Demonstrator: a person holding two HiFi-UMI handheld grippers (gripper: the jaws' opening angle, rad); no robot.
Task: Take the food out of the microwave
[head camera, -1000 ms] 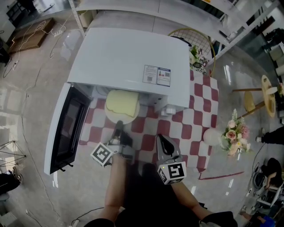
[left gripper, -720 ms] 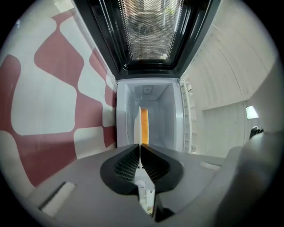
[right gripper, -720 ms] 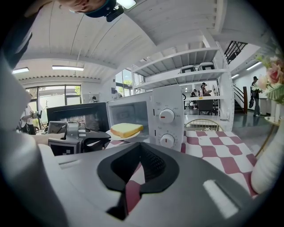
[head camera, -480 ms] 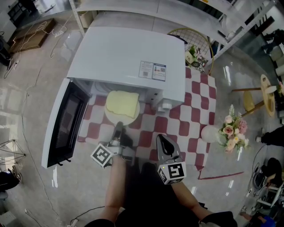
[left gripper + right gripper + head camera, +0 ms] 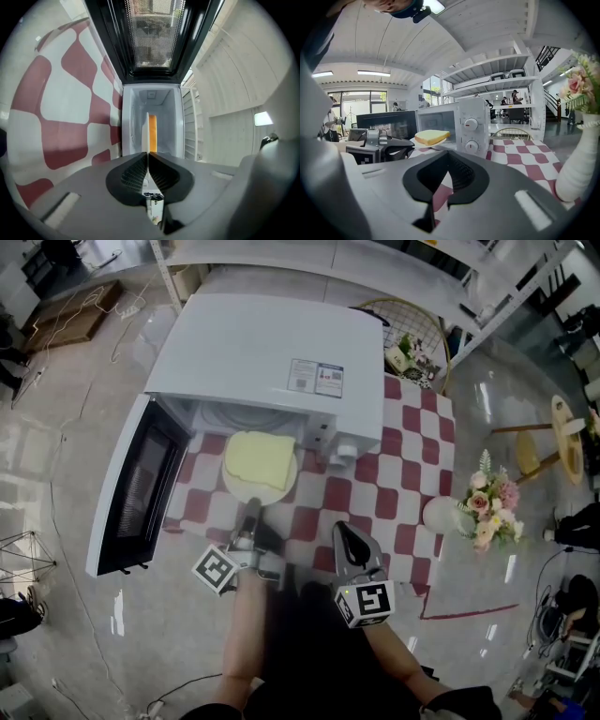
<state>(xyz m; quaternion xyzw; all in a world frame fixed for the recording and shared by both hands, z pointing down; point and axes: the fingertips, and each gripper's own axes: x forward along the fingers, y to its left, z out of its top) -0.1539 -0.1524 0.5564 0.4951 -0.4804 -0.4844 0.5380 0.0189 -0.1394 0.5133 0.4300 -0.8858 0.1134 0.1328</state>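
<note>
Head view, middle: the plate (image 5: 242, 489) with yellow bread (image 5: 260, 457) is pinched by the left gripper (image 5: 250, 512) jaws at the open microwave (image 5: 262, 352). Nothing is held by the right gripper (image 5: 343, 531), whose jaws are closed.

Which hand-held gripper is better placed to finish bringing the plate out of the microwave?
Left. The left hand-held gripper is shut on the plate at its rim, with the bread on it, at the open microwave mouth. The right hand-held gripper is empty, beside it.
</note>
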